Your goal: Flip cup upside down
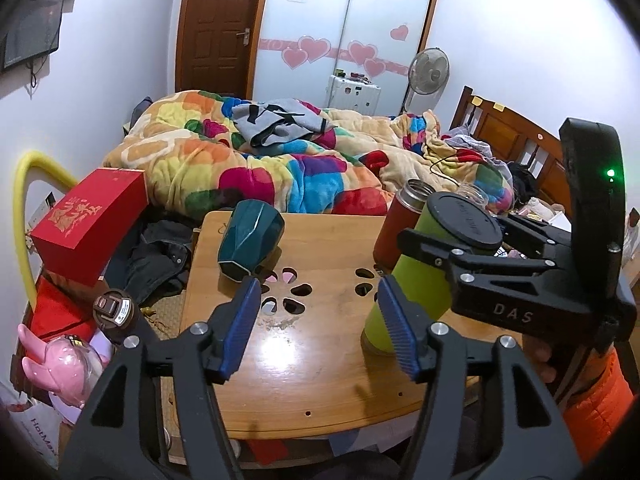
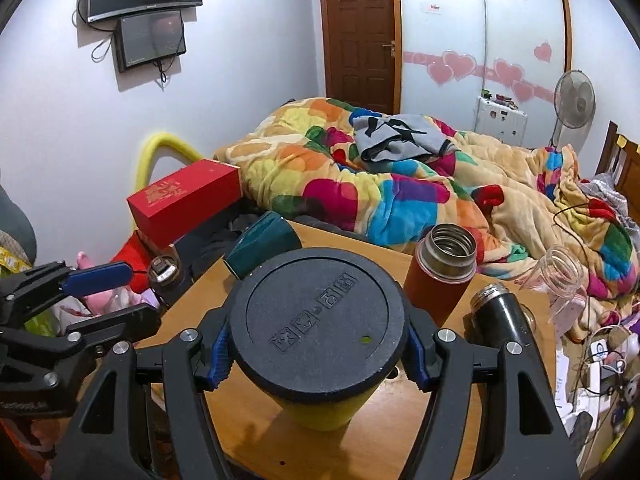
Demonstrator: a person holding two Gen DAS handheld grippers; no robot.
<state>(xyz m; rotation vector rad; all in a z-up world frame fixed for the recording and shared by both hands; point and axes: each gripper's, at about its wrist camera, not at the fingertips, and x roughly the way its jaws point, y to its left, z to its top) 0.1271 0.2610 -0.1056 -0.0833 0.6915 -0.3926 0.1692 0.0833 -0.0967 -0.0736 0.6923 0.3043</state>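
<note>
Closest to the right wrist camera is the black lid (image 2: pixel 318 324) of a green cup (image 2: pixel 320 410), and the right tool (image 2: pixel 316 354) is clamped on the cup just under that lid, one blue pad on each side. The cup stands with its base on the wooden surface (image 2: pixel 384 436), near the front edge, leaning a little, lid still up. So the flip looks not yet done, and the grip is the step in hand.

To do it well, the person would likely lift the cup free of the surface first, then roll the wrist steadily so the lid comes round underneath. The pads sit high on the cup, so the long body below could swing; a slow turn and a firm squeeze should keep it from slipping. The lid is flat and wide, which should give a stable landing if it meets the surface squarely.

The left tool (image 1: pixel 318 328) hangs over the surface with its pads spread wide, holding nothing.

Counted on the surface: one green cup, one dark teal cup (image 1: pixel 250 238) lying on its side, one red flask (image 2: pixel 442 276) without a cap, one black flask (image 2: pixel 502 318) and one clear jar (image 2: pixel 562 280). Two tools are in view. A red box (image 1: pixel 90 228) sits off to the left, beside the bed (image 1: pixel 280 160).
</note>
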